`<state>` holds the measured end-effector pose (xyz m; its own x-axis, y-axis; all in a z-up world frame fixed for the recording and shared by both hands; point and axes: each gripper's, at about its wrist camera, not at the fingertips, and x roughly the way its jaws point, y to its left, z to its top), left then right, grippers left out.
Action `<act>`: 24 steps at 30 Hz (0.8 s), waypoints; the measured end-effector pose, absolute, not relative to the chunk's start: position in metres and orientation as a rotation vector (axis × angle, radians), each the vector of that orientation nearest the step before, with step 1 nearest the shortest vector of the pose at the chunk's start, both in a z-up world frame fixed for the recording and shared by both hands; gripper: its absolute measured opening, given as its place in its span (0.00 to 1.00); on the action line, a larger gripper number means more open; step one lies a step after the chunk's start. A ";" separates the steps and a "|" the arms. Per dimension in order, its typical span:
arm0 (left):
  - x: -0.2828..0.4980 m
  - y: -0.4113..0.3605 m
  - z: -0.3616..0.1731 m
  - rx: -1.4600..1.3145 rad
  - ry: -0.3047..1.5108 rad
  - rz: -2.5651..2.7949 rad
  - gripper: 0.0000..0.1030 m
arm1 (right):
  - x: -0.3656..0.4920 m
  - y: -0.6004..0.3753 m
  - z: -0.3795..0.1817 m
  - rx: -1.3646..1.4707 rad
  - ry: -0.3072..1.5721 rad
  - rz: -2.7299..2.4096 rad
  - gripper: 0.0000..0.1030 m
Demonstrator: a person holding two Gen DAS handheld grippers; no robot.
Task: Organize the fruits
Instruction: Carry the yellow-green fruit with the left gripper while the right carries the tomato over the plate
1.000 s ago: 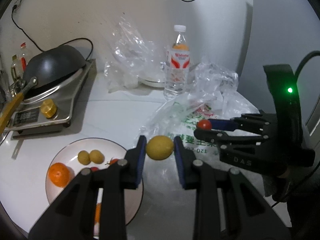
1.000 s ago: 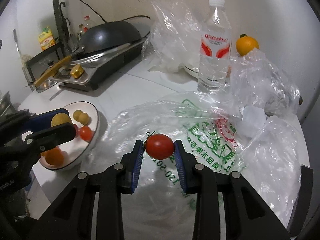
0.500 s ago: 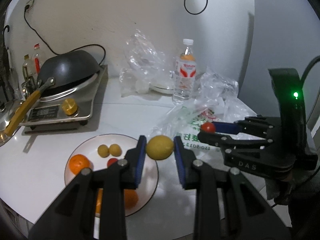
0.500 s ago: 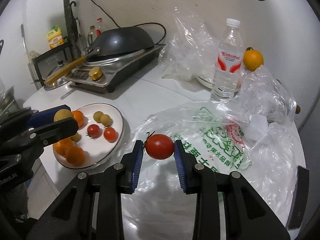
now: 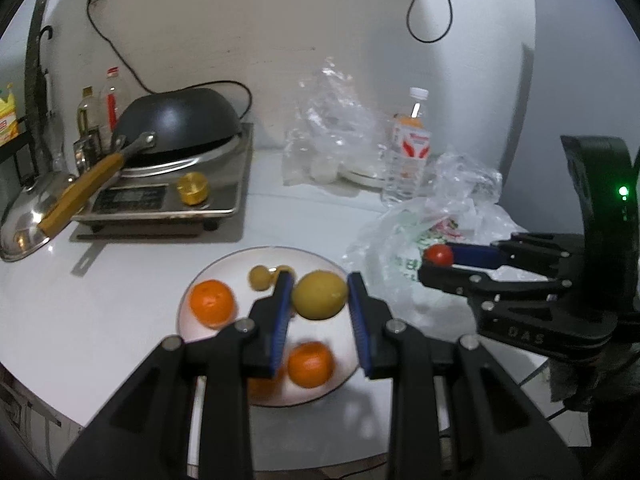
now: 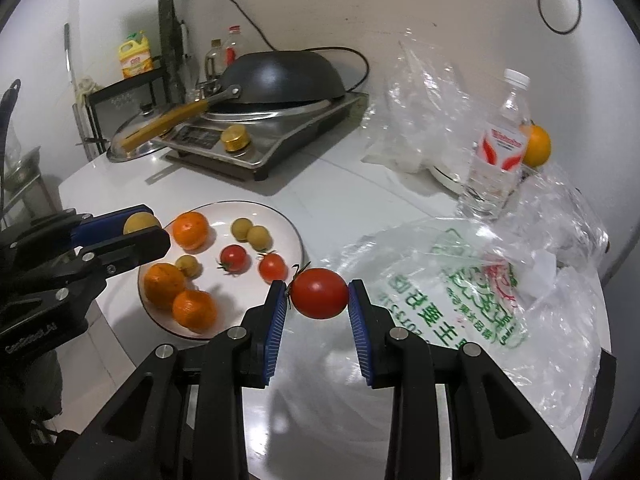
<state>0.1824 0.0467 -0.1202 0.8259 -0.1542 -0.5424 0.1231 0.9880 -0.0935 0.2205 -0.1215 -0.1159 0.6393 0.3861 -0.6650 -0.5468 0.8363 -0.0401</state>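
Between each gripper's blue pads sits fruit: yellow fruit (image 5: 319,295) left, tomato (image 6: 319,293) right

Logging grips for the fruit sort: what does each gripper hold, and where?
Left gripper: yellow fruit, pinched at its sides. Right gripper: red tomato, likewise.

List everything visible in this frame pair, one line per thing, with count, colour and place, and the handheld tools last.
plate: one, white, counter front left
oranges: three, orange, on the plate
small yellow fruits: three, yellow-green, on the plate
cherry tomatoes: two, red, on the plate
orange: one, behind the bottle
water bottle: one, clear with a red label, counter right
printed bag: one, clear with green print, flat on the counter
wok: one, black, on the cooker
cooker: one, steel, counter rear
left tool: shut on a yellow fruit, above the plate
right tool: shut on a red tomato, over the bag edge
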 end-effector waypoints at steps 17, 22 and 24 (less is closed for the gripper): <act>0.193 0.105 -0.146 -0.093 0.619 -0.040 0.28 | 0.231 -0.072 -0.134 -0.295 0.733 0.620 0.33; 0.199 0.115 -0.156 -0.101 0.642 -0.025 0.28 | 0.236 -0.058 -0.140 -0.308 0.749 0.642 0.33; 0.202 0.118 -0.161 -0.104 0.653 -0.021 0.28 | 0.238 -0.054 -0.142 -0.312 0.755 0.647 0.33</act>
<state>0.2018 0.1183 -0.1609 0.7943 -0.0518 -0.6054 -0.0134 0.9946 -0.1026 0.2380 -0.0539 -0.1423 0.5491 0.4287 -0.7174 -0.6433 0.7648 -0.0355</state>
